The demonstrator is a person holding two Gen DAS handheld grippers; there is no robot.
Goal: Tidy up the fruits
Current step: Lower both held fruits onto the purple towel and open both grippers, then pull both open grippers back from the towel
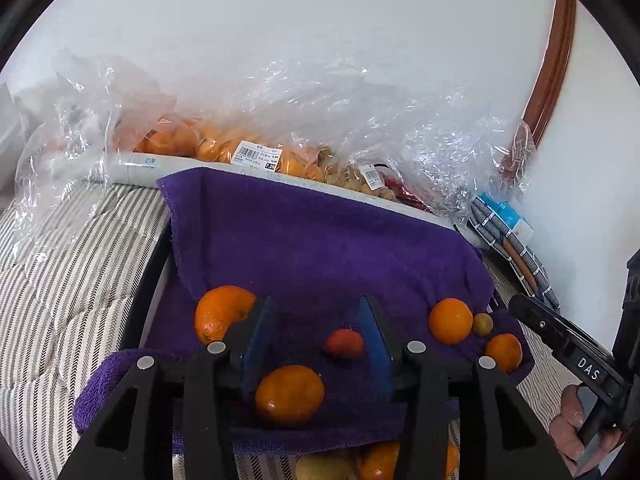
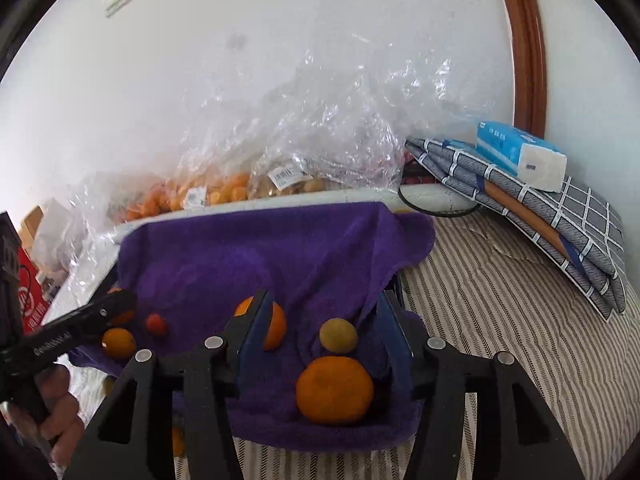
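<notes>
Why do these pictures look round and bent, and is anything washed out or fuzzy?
Both wrist views are fisheye: dark corners, and the brown door frame bows into a curve. Left wrist view: the plastic bags catch white glare from soft, even daylight. Right wrist view: the purple towel looks smeared and fuzzy, while the nearest orange stays fairly sharp.

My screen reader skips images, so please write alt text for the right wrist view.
The open right tool hovers over a purple towel, framing an orange and a small greenish fruit. Bagged fruit lines the wall behind.
</notes>
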